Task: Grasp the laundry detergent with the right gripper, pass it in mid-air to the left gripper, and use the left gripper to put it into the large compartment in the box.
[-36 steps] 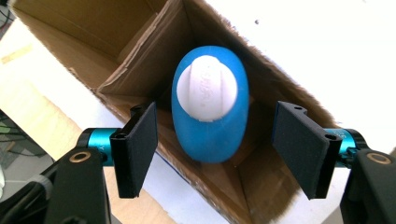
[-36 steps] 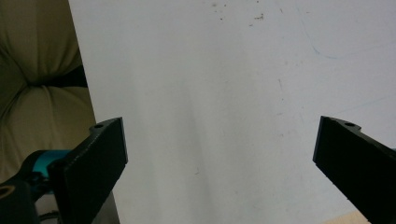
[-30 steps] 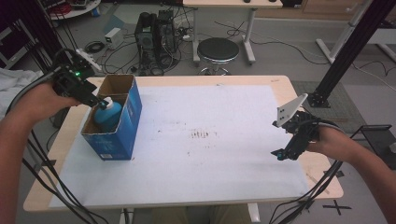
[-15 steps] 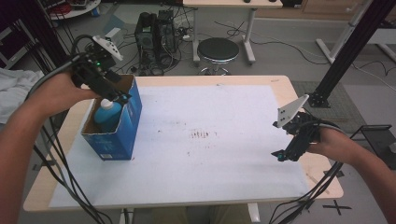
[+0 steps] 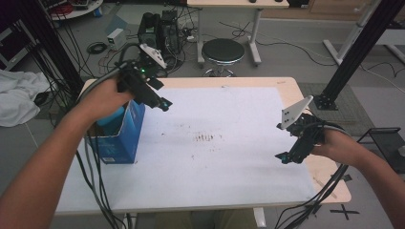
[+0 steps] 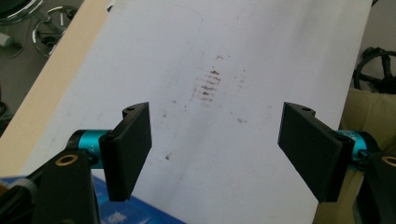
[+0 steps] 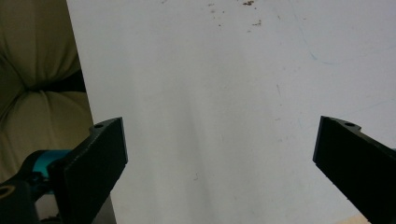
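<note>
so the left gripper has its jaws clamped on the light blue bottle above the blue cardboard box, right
Not quite. The left gripper is beside the blue cardboard box, but its jaws stand open with nothing between them, as the left gripper view shows. The light blue bottle sits inside the box.

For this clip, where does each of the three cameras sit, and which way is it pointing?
High view: fixed above the person's side, looking forward and down on the white-topped wooden table; both forearms, left claw by the blue cardboard box, right claw.
Left gripper view: rides the left claw, looking down along its open black jaws across the table's middle.
Right gripper view: rides the right claw, looking down between its open jaws at bare tabletop.
Shared: the patch of brown smudges shows in the high view and the left gripper view.
</note>
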### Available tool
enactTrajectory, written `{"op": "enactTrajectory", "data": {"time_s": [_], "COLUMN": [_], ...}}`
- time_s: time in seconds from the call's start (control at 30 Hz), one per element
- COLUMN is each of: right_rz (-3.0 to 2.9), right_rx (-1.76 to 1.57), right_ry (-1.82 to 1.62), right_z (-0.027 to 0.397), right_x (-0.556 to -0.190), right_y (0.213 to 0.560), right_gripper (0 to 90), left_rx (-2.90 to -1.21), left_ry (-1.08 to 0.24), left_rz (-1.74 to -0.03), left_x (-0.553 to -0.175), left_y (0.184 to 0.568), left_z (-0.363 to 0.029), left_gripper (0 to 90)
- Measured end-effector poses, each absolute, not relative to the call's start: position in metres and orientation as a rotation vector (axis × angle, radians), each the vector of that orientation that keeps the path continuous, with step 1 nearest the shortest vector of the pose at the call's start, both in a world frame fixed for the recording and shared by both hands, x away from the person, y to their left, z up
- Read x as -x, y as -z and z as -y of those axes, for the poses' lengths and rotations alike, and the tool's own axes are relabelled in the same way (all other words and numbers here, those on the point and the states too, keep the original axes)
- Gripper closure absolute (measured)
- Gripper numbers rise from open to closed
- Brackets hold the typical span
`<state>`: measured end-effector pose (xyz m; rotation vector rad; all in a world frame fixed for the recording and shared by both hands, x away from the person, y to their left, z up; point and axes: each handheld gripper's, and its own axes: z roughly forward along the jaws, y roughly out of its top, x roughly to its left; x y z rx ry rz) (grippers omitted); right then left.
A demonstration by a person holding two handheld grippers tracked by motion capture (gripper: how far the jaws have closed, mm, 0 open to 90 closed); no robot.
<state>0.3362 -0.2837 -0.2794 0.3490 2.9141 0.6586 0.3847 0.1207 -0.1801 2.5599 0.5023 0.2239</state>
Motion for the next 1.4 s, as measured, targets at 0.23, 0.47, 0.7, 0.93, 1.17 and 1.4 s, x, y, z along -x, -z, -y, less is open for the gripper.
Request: {"op": "enactTrajectory", "data": {"time_s": [0.23, 0.47, 0.7, 0.93, 1.17, 1.4], "right_rz": [-2.901, -2.904, -2.903, -2.900, -2.900, -2.903], "right_rx": [-0.330, -0.323, -0.335, -0.326, -0.335, -0.332], "right_ry": [-0.687, -0.679, -0.675, -0.687, -0.695, -0.694], "right_z": [0.280, 0.278, 0.277, 0.278, 0.278, 0.275], "right_x": [-0.339, -0.340, -0.339, -0.338, -0.338, -0.342], "right_y": [0.279, 0.280, 0.280, 0.279, 0.277, 0.275], "right_gripper": [2.0, 2.0, 2.0, 2.0, 2.0, 2.0], "left_rx": [-2.628, -2.683, -2.729, -2.741, -2.704, -2.697], "left_ry": [-0.159, -0.114, -0.234, -0.244, -0.234, -0.205], "left_rz": [-0.347, -0.221, -0.247, -0.286, -0.326, -0.348], "left_x": [-0.392, -0.394, -0.397, -0.402, -0.402, -0.396], "left_y": [0.195, 0.207, 0.220, 0.229, 0.227, 0.227], "left_z": [-0.085, -0.058, -0.045, -0.043, -0.046, -0.048], "left_gripper": [26.0, 26.0, 10.9, 5.8, 5.9, 5.9]}}
